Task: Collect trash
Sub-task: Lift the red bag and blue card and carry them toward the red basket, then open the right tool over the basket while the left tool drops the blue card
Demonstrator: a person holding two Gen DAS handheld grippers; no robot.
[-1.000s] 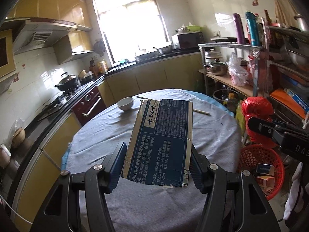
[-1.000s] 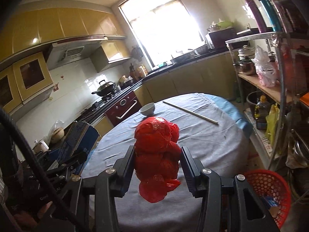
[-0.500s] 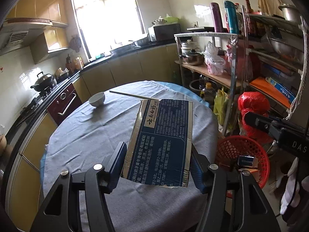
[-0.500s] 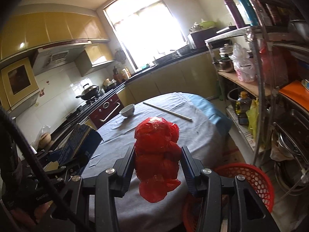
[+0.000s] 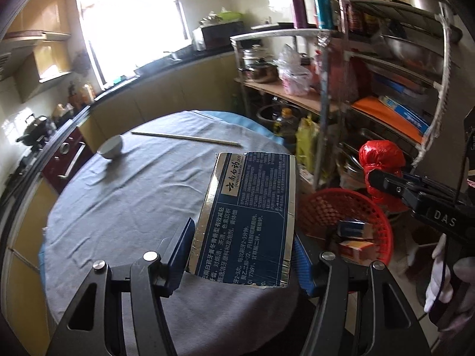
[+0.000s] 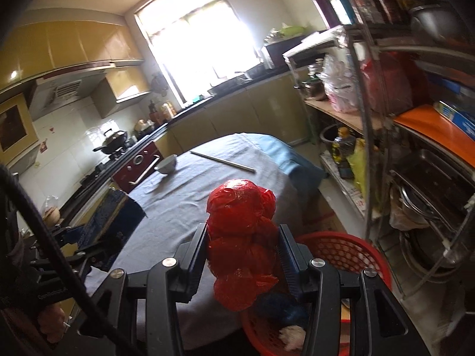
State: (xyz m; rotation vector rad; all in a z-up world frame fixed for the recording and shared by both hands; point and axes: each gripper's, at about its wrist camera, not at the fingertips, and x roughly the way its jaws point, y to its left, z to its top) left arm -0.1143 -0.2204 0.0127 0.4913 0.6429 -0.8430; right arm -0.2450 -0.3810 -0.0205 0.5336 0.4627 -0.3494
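In the left wrist view, the left gripper (image 5: 242,244) is clamping a flattened dark blue cardboard box with silver edges and white Chinese print (image 5: 249,216) between its two blue-padded fingers (image 5: 181,244), holding it above the round table covered in a grey cloth (image 5: 133,195). A small white bowl (image 5: 111,149) and a pair of long pale chopsticks (image 5: 185,138) are lying on the far part of the cloth, well apart from the box. To the right, beside the table, a round red plastic mesh basket (image 5: 344,225) is sitting on the floor with small cartons inside. The right gripper (image 5: 383,178) is reaching in from the right, gripping a crumpled red plastic bag (image 5: 380,160) over the basket's far side.

In the right wrist view, the right gripper (image 6: 243,255) is squeezing the red plastic bag (image 6: 240,237) between its fingers (image 6: 286,252), directly above the basket (image 6: 344,252). The basket is holding something dark blue and a white wad. The left gripper (image 6: 98,237) is showing at left with the blue box (image 6: 109,210) in its grasp.
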